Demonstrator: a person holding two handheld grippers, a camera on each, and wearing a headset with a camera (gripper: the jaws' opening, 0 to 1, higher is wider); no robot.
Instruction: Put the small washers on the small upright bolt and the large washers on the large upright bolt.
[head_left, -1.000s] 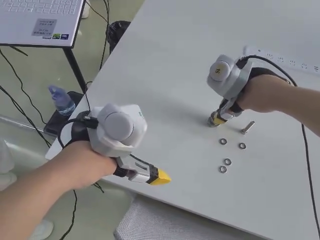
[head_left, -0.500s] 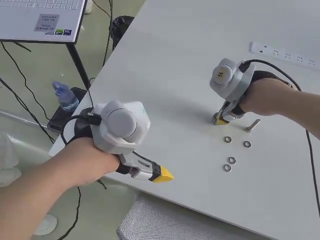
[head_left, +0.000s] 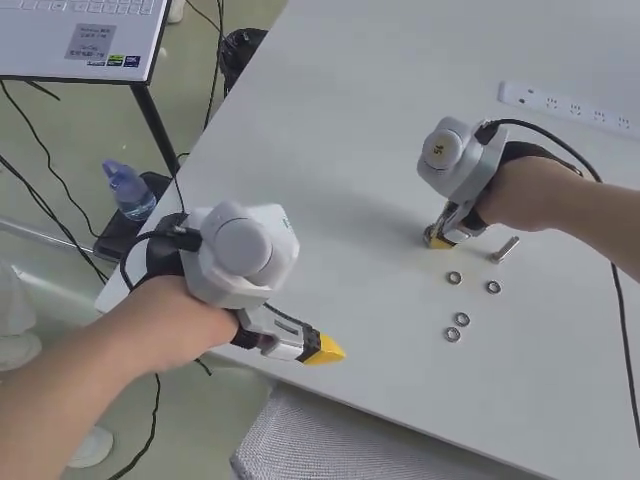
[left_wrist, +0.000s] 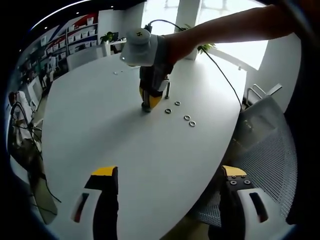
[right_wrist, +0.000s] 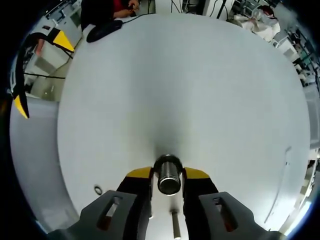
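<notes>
On table (head_left: 340, 140) | right gripper (head_left: 438, 240) clamps large bolt (right_wrist: 168, 180) | laptop stickers (head_left: 93, 44) unreadable

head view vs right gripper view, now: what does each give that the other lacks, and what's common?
Head view adds: all four washers laid out together, the laptop, water bottle and power strip.

Right gripper view adds: the large bolt end-on, clamped between the fingers.

Both: the white table, the right gripper down on it, the smaller bolt beside it, and the left gripper.
</notes>
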